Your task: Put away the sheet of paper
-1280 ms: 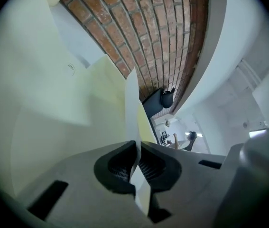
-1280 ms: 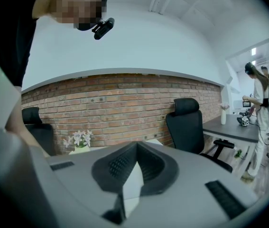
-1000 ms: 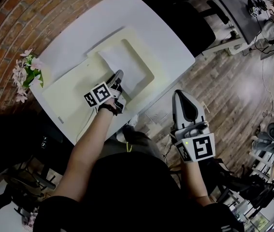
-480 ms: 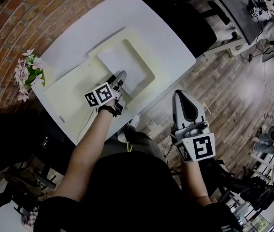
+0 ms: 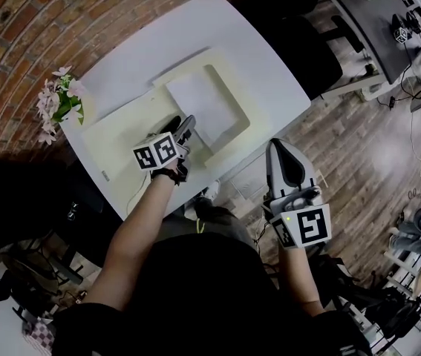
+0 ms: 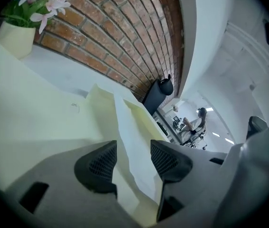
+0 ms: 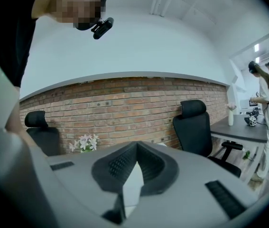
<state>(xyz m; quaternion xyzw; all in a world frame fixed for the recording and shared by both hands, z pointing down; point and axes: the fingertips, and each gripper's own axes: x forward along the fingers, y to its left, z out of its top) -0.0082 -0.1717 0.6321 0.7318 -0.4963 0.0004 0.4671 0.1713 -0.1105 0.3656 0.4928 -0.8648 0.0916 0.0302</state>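
- At the near edge of the table, off its side and above the wooden floor, the right gripper (image 5: 279, 148) is held by the person. Its jaws are closed together and nothing is between them (image 7: 135, 148).
- A little further in, over the cream folder (image 5: 121, 136), is the left gripper (image 5: 180, 123). Its jaws are opening, and neither pad presses on anything.
- Just in front of the left gripper's tips lies the sheet of paper (image 5: 203, 102). It is flat in the right half of the folder, inside a raised cream border.
- In the left gripper view (image 6: 133, 158) the near end of the sheet (image 6: 129, 132) shows in the gap between the two pads, free of both.
- The folder lies open on the white table (image 5: 232, 43).
- At the far left corner of the table stands a pot of pink flowers (image 5: 58, 102), against the brick wall (image 5: 47, 21).
- Beyond the table's right side is a black chair (image 5: 307, 43).
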